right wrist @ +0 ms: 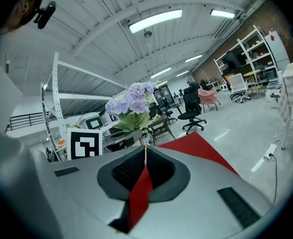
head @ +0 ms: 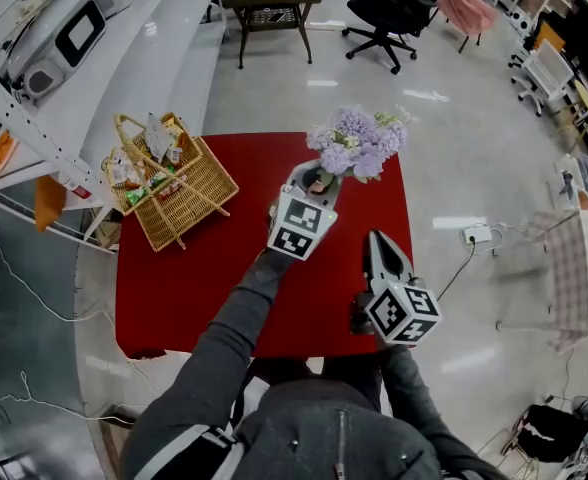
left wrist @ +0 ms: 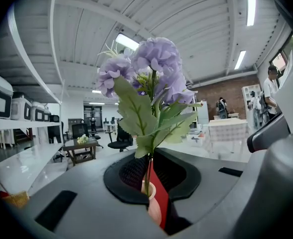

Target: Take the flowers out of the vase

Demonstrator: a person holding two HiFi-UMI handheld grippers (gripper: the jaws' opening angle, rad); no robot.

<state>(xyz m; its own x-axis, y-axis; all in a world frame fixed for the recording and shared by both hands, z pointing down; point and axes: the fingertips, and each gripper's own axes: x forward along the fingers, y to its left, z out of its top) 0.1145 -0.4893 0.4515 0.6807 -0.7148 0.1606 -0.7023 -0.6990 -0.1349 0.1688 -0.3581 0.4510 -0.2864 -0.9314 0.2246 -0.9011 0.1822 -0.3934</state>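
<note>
right gripper (head: 378, 238) jaws together | left gripper (head: 312, 176) clamps flowers (head: 359, 138), stems in vase (left wrist: 154, 208) | basket (head: 210, 184) holds packets (head: 152, 160)

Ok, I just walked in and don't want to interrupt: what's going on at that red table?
A person works with a hand-held gripper in each hand. The left hand-held gripper has its jaws closed on the stems of the purple flowers, just above the small pink vase that they stand in on the red table. The right hand-held gripper hangs beside it, jaws together and empty. A wicker basket sits at the table's left.
</note>
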